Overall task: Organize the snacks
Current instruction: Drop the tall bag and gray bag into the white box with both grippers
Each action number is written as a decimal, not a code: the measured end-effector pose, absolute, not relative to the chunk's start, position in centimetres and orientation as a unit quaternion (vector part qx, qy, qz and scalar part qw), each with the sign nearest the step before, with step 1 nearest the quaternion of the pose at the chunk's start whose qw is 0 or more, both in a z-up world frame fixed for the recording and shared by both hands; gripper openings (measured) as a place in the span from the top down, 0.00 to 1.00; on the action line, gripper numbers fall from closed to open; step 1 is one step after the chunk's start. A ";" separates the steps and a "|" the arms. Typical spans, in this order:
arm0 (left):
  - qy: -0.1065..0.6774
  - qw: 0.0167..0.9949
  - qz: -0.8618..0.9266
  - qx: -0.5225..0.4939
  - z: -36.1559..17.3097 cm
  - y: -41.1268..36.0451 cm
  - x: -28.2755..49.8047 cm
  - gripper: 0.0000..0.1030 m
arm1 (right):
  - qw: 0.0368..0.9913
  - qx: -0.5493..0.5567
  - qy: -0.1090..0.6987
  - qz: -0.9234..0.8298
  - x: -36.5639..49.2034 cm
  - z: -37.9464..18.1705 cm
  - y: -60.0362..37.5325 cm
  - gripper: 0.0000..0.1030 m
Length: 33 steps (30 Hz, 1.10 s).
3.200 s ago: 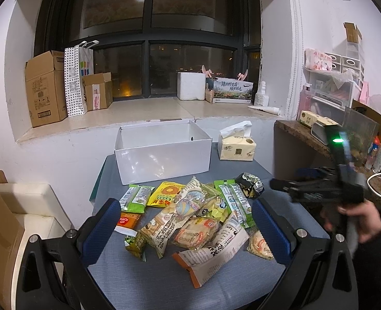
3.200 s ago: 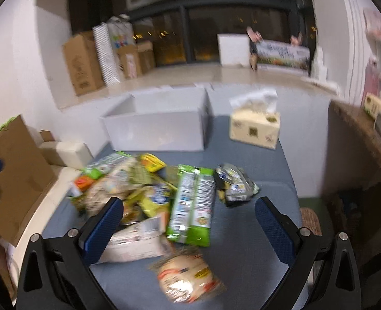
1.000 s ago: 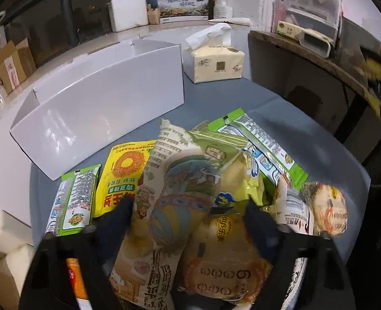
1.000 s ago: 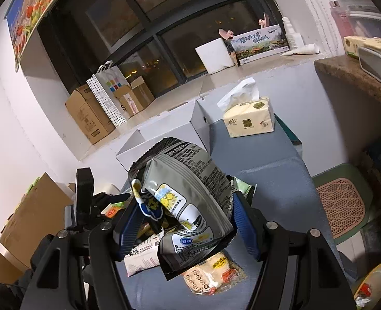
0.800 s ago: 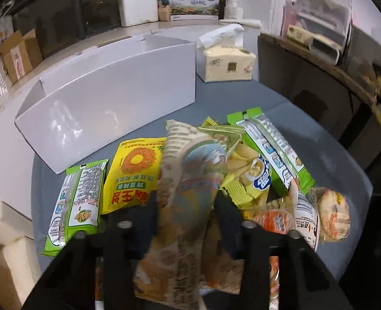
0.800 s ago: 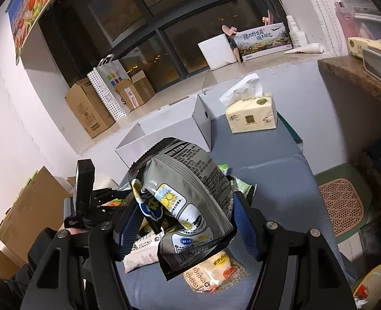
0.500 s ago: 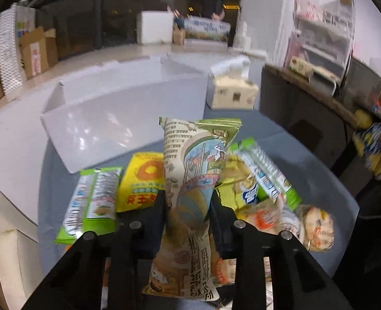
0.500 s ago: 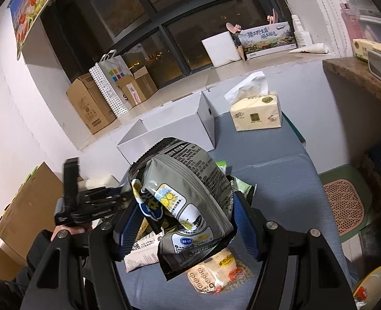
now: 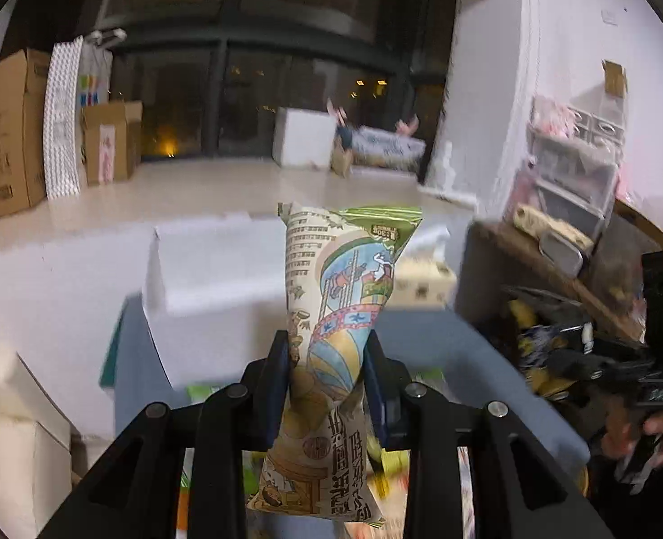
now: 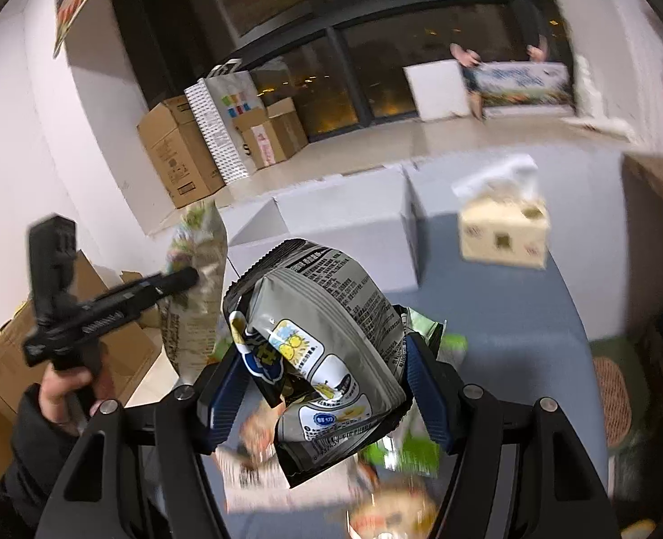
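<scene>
Both grippers are up off the blue table (image 10: 511, 314), each with a packet in its grip. The left gripper (image 9: 327, 386) is clamped on a tall cartoon-printed snack bag (image 9: 340, 328) with a green top edge; the blue pads press into its waist and the bag stands upright between them, its top rising in front of the white box (image 9: 214, 269). From the right wrist camera that same bag shows blurred, left of the white box, held up by the person's left hand (image 10: 68, 388).

The right gripper (image 10: 324, 386) is closed on a grey foil snack bag (image 10: 327, 350) printed with yellow cartoon figures, tilted slightly, its blue fingers (image 10: 425, 399) biting into both sides. It hangs nearer the camera than the white box and over the remaining pile of snacks (image 10: 389, 462), which lies blurred on the table below.

The white box sits open at the far side of the table, against the wall. To the right of the box stands a tissue box (image 10: 504, 233), a tissue sticking up from it. Beyond the white box, on the window ledge, are cardboard boxes (image 10: 178, 152) and a patterned paper bag (image 10: 219, 125).
</scene>
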State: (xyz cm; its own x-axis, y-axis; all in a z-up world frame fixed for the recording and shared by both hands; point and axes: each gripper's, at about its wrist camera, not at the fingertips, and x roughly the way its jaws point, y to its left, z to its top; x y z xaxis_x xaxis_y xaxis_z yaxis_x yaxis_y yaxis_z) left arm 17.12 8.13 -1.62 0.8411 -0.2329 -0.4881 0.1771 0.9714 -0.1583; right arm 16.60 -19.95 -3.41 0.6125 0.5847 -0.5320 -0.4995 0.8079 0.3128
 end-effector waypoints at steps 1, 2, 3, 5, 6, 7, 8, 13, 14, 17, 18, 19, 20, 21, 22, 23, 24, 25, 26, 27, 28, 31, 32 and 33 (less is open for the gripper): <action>0.255 0.960 -0.097 -0.055 -0.8 8.5 18.2 0.67 | 0.897 0.064 0.316 0.303 18.2 -2.8 -19.0 0.31; 0.252 0.962 -0.090 -0.057 -0.3 8.9 19.1 0.67 | 0.897 0.062 0.315 0.304 19.5 -2.3 -18.2 0.31; 0.251 0.963 -0.079 -0.058 0.1 9.4 20.3 0.67 | 0.897 0.062 0.314 0.306 20.5 -1.9 -17.7 0.31; 0.251 0.964 -0.062 -0.063 0.6 10.5 22.5 0.67 | 0.897 0.062 0.313 0.304 23.8 -1.0 -16.1 0.31; 0.252 0.964 -0.056 -0.070 0.9 11.2 23.9 0.67 | 0.898 0.060 0.314 0.303 25.1 -0.8 -15.4 0.31; 0.252 0.963 -0.051 -0.075 1.0 11.9 25.3 0.67 | 0.899 0.055 0.314 0.301 26.7 -0.5 -14.5 0.31; 0.252 0.964 -0.044 -0.078 1.1 12.4 26.4 0.67 | 0.900 0.047 0.314 0.300 28.4 -0.3 -13.5 0.31; 0.261 0.962 -0.022 -0.079 1.0 14.3 32.2 0.67 | 0.900 0.022 0.340 0.272 35.7 -0.6 -9.9 0.31; 0.265 0.961 -0.018 -0.078 1.0 14.6 33.3 0.67 | 0.900 0.017 0.346 0.265 37.4 -0.8 -9.0 0.31; 0.278 0.957 -0.013 -0.085 0.2 15.4 36.5 0.66 | 0.898 0.006 0.347 0.272 39.8 -1.2 -7.4 0.31; 0.284 0.955 -0.010 -0.082 -0.1 15.5 37.3 0.66 | 0.899 -0.002 0.346 0.269 40.3 -1.3 -7.0 0.31; 0.291 0.954 -0.010 -0.075 -0.5 15.5 38.0 0.64 | 0.899 -0.013 0.351 0.262 41.1 -1.6 -6.3 0.31; 0.310 0.949 -0.007 -0.065 -1.0 15.6 39.0 0.63 | 0.898 -0.019 0.359 0.255 41.6 -1.9 -5.8 0.29; 0.324 0.944 -0.002 -0.066 -1.5 15.8 39.8 0.54 | 0.897 -0.024 0.366 0.247 42.1 -2.2 -5.5 0.27; 0.342 0.937 0.000 -0.069 -2.0 16.0 40.4 0.33 | 0.896 -0.028 0.373 0.241 42.5 -2.6 -5.3 0.24; 0.341 0.937 0.000 -0.072 -2.1 16.1 40.5 0.23 | 0.893 -0.033 0.379 0.240 42.8 -2.9 -5.1 0.14; 0.332 0.940 0.006 -0.077 -2.1 16.4 40.1 0.05 | 0.892 -0.035 0.381 0.239 42.9 -3.2 -5.0 0.06; 0.320 0.944 0.015 -0.083 -2.0 16.6 39.5 0.00 | 0.894 -0.038 0.378 0.237 42.8 -3.3 -5.0 0.05; 0.307 0.947 0.017 -0.089 -1.9 16.7 38.9 0.00 | 0.897 -0.041 0.374 0.233 42.6 -3.5 -5.1 0.01; 0.301 0.948 0.020 -0.097 -1.8 16.9 38.5 0.00 | 0.900 -0.040 0.368 0.230 42.4 -3.4 -5.3 0.00; 0.300 0.948 0.020 -0.108 -1.8 17.1 38.1 0.00 | 0.904 -0.036 0.359 0.229 42.2 -3.4 -5.5 0.00; 0.304 0.943 0.016 -0.132 -2.0 17.9 37.2 0.00 | 0.905 -0.018 0.355 0.234 41.9 -3.2 -5.9 0.00; 0.303 0.944 0.019 -0.132 -2.1 18.0 36.8 0.00 | 0.901 -0.004 0.358 0.245 41.7 -3.2 -6.2 0.00; 0.299 0.945 0.016 -0.133 -2.0 18.0 36.3 0.00 | 0.899 0.006 0.360 0.249 41.5 -3.1 -6.5 0.00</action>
